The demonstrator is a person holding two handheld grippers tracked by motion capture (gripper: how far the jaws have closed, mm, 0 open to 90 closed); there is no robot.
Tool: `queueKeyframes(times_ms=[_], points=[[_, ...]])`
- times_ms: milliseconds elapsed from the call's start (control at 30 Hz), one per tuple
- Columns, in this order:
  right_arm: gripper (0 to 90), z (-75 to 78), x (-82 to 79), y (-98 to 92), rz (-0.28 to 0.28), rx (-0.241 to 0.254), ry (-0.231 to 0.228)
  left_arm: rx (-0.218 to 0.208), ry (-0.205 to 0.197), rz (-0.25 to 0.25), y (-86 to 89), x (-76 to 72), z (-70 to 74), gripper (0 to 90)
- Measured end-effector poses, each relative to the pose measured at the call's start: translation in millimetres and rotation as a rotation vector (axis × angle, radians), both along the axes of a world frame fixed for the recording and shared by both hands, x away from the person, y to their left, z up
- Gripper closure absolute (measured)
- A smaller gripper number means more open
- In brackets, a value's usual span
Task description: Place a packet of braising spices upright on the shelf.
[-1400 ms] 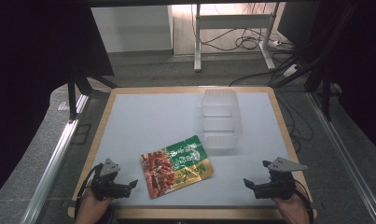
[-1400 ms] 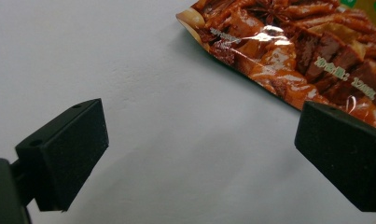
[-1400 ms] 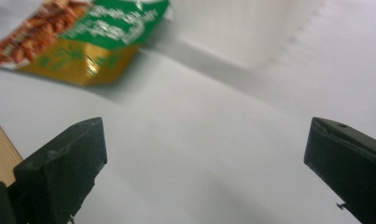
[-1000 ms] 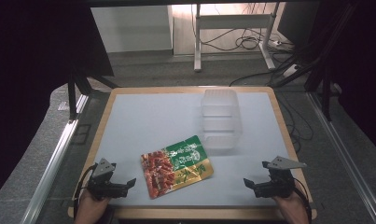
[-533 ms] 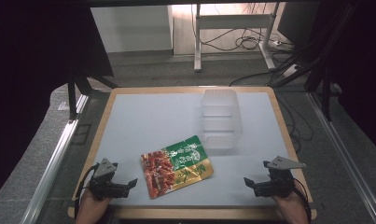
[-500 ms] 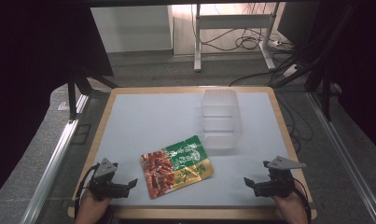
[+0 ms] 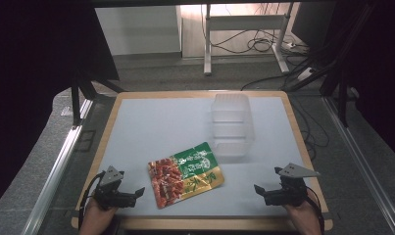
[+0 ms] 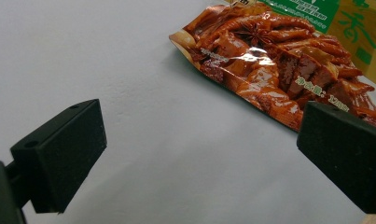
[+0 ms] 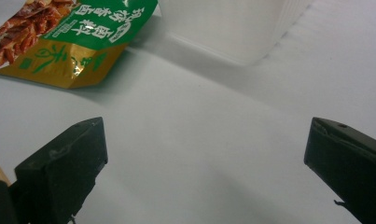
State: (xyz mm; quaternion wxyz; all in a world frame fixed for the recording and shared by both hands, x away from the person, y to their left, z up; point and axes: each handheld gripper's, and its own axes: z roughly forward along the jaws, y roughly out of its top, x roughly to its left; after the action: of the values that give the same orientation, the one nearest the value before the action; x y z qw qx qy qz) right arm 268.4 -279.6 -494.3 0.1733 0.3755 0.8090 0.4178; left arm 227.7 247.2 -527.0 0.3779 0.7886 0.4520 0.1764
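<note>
Bare table (image 7: 151, 127) left of tub (image 7: 232, 125)

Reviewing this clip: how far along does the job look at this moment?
Nothing looks done yet: the snack pouch lies flat on the table, beside the clear container. Nothing is in hand; the left gripper and right gripper sit open at the near edge. Any handling of the pouch is left.

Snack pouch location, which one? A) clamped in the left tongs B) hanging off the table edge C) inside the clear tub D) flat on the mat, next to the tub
D: the pouch lies flat on the mat just near of the tub, and both the left tongs and right tongs are open and off it.
</note>
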Motion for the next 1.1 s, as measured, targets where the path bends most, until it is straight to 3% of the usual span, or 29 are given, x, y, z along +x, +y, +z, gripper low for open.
queueKeyframes(times_ms=[800,1100], points=[[0.0,-2.1,6.1,15.4,0.03,0.029,-0.023,-0.002,0.004,0.006,0.3,0.3,-0.1,1.5],[0.0,-3.2,10.6,23.7,0.049,0.017,-0.036,0.002,0.003,0.007,-0.1,0.3,0.0,1.5]])
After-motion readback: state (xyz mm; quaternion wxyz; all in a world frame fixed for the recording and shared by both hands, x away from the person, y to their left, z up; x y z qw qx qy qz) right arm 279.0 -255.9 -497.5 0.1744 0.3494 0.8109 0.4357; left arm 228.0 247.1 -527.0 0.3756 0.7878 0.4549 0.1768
